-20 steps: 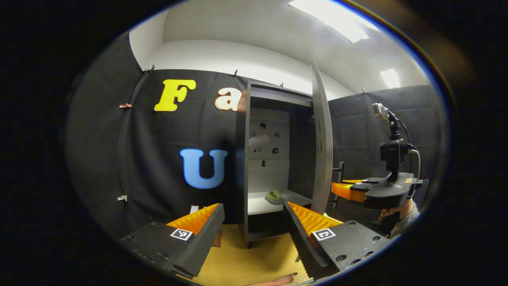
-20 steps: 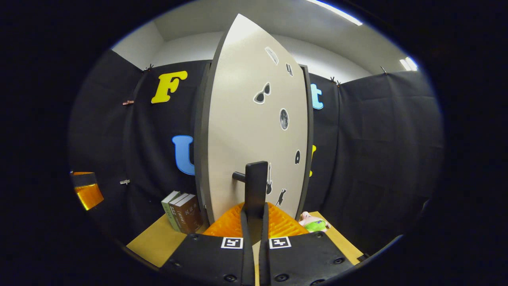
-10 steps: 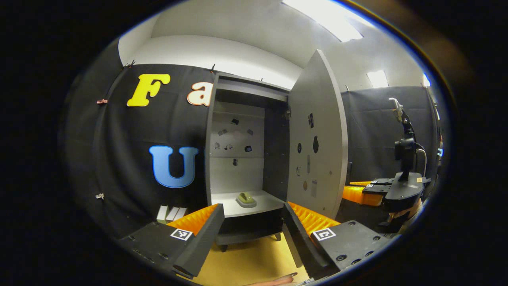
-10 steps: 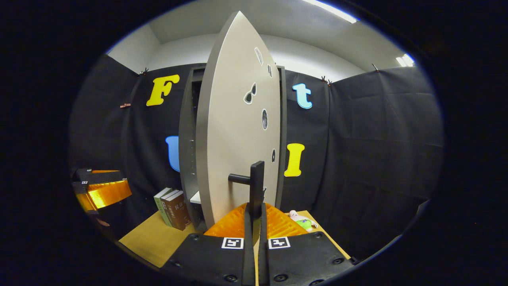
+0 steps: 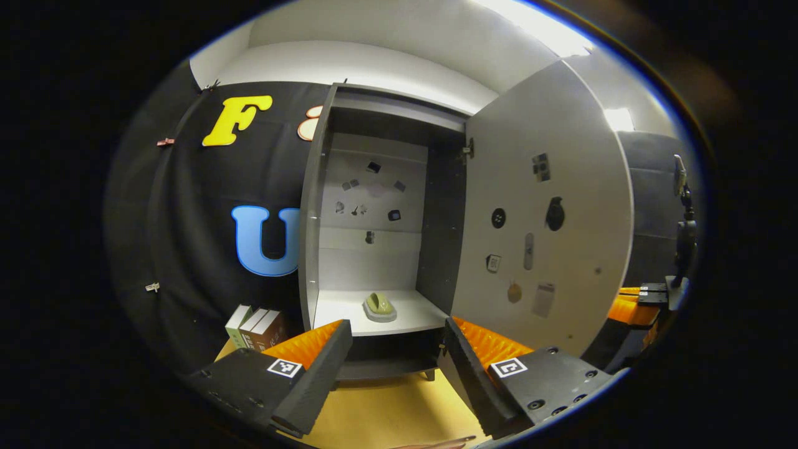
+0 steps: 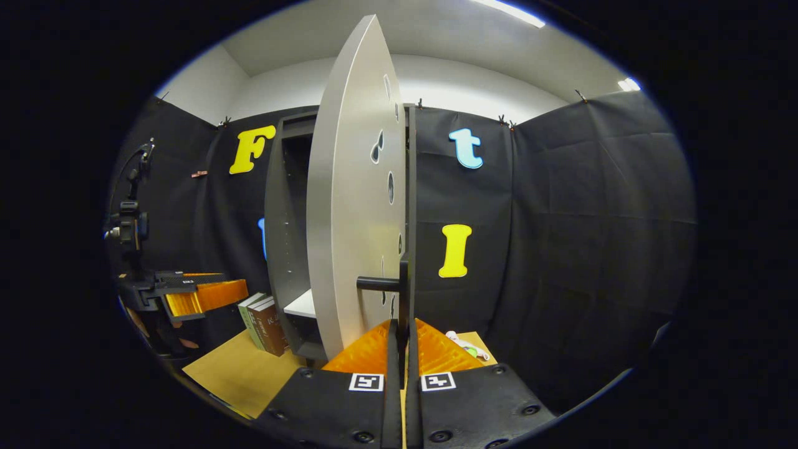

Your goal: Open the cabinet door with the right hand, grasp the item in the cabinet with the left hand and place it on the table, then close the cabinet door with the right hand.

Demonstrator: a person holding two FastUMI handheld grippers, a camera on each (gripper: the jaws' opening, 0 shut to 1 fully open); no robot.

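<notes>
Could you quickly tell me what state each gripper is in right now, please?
Left gripper: open, holding nothing.
Right gripper: shut on the cabinet door handle.

I count one tall grey cabinet (image 5: 374,249) with one door (image 5: 542,212) swung open. On its shelf I see one small green item (image 5: 379,304) on one pale dish. Left of the cabinet stand three upright books (image 5: 252,325). Right of the cabinet lies one small pink-and-green toy (image 6: 464,345). I have two grippers: left gripper (image 5: 393,355), right gripper (image 6: 402,349).
</notes>
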